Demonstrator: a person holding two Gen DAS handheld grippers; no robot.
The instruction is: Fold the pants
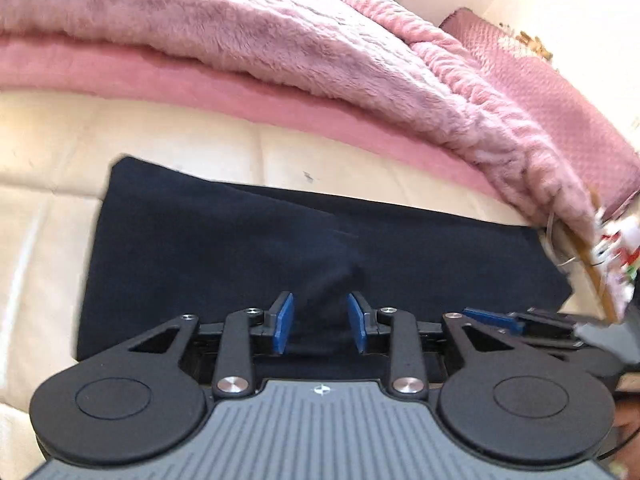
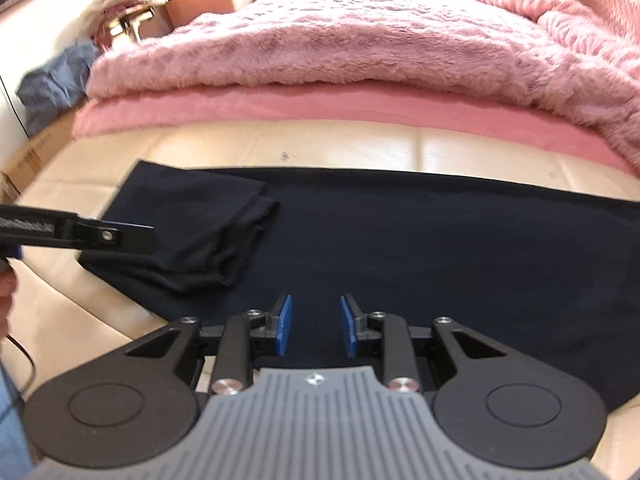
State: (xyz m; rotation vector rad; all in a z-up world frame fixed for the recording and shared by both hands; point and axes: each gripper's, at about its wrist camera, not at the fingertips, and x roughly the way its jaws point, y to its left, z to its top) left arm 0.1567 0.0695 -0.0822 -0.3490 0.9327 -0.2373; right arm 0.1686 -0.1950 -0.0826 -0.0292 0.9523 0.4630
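Dark navy pants [image 1: 208,232] lie spread on a cream leather surface [image 1: 48,208]; they also show in the right wrist view [image 2: 400,232]. My left gripper [image 1: 321,326] is open, its blue pads on either side of a raised bunch of the fabric [image 1: 332,284]. In the right wrist view the left gripper [image 2: 132,236] comes in from the left at a folded-over pant end [image 2: 208,236]. My right gripper [image 2: 315,324] is open and empty, low over the pants' near edge. It shows in the left wrist view at the right [image 1: 504,320].
A fluffy pink blanket [image 2: 340,44] and a pink sheet [image 2: 280,108] lie behind the pants. A cardboard box [image 2: 36,152] and blue cloth [image 2: 56,80] sit at far left. A pink pillow [image 1: 540,80] is at the right.
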